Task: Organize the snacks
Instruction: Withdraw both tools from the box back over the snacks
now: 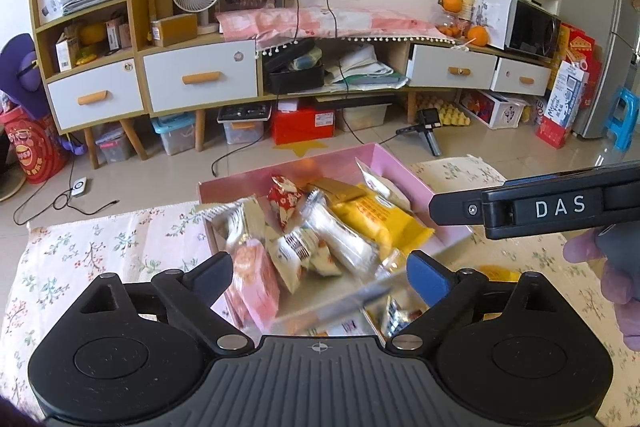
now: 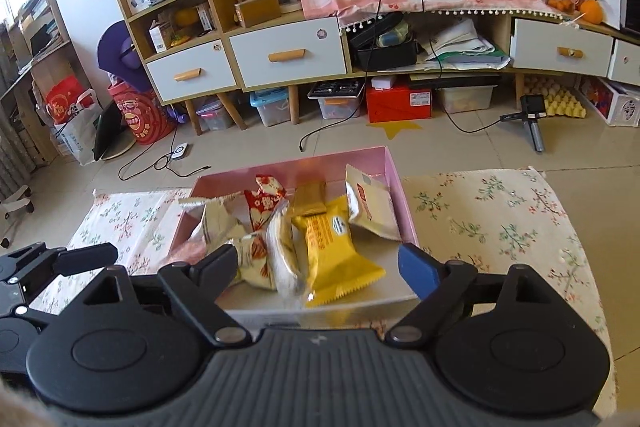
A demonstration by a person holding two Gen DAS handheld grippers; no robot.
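Note:
A pink box (image 1: 394,169) (image 2: 394,183) sits on a floral tablecloth and holds several wrapped snacks: a yellow packet (image 1: 380,217) (image 2: 332,247), a red patterned packet (image 1: 284,199) (image 2: 262,201), white packets (image 1: 340,231) (image 2: 370,207) and a pink packet (image 1: 254,269). My left gripper (image 1: 320,277) is open just above the box's near part; nothing is between its fingers. My right gripper (image 2: 316,267) is open over the box's near edge, empty. The right gripper's body (image 1: 560,205) shows at the right of the left wrist view; the left gripper's linkage (image 2: 60,263) shows at the left of the right wrist view.
The floral tablecloth (image 1: 100,247) (image 2: 500,223) covers the table on both sides of the box. Beyond the table edge are a tiled floor, a wooden cabinet with white drawers (image 2: 288,55), storage bins and cables. A gloved hand (image 1: 616,275) holds the right gripper.

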